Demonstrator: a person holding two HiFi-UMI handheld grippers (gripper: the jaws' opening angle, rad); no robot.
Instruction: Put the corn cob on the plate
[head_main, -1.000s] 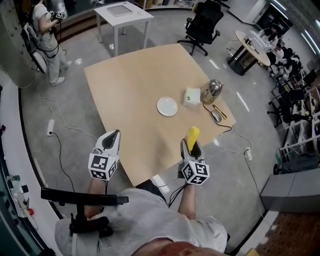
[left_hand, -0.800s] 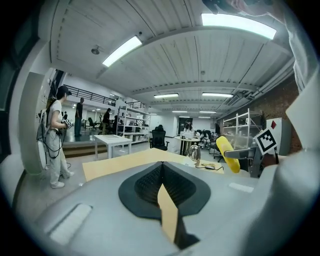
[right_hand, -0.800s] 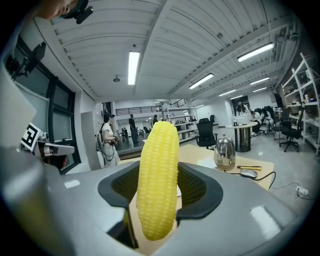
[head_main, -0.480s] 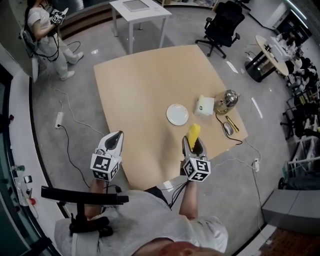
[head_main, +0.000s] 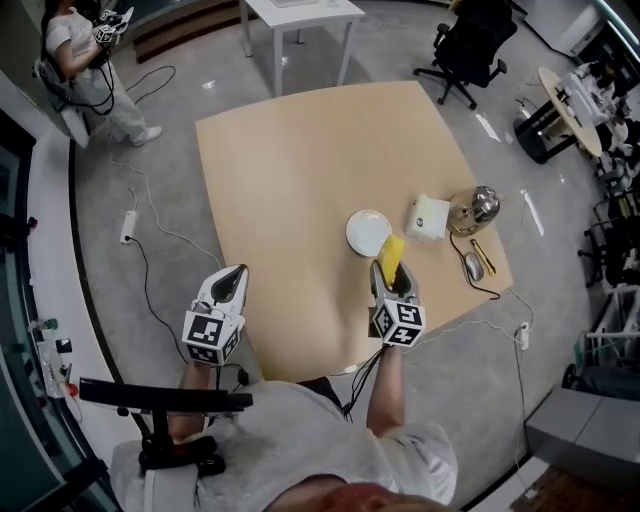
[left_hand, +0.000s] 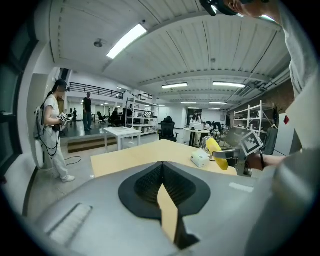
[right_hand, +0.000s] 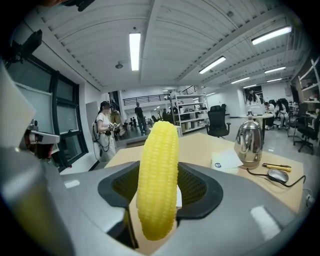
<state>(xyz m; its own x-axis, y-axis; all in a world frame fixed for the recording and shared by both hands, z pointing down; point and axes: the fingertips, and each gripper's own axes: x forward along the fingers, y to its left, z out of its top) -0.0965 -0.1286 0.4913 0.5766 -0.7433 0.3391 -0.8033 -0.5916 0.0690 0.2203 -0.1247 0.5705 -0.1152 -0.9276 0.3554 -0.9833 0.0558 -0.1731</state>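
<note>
I've got the wooden table (head_main: 290, 170) filling my head view. Near its right edge a white box (head_main: 428, 217) sits just beside a shiny kettle (head_main: 477, 208), with a computer mouse (head_main: 474, 267) closer to the edge. A black office chair (head_main: 474, 38) stands beyond, and a person (head_main: 78, 58) is at the far left.

One corn cob (head_main: 391, 251), one plate (head_main: 361, 228), one kettle (head_main: 484, 205), one mouse (head_main: 474, 266)

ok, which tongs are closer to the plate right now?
Right. The right tongs hold the corn cob right beside the plate's near rim; the left tongs hang back by the table's near-left edge, well away from it.
</note>
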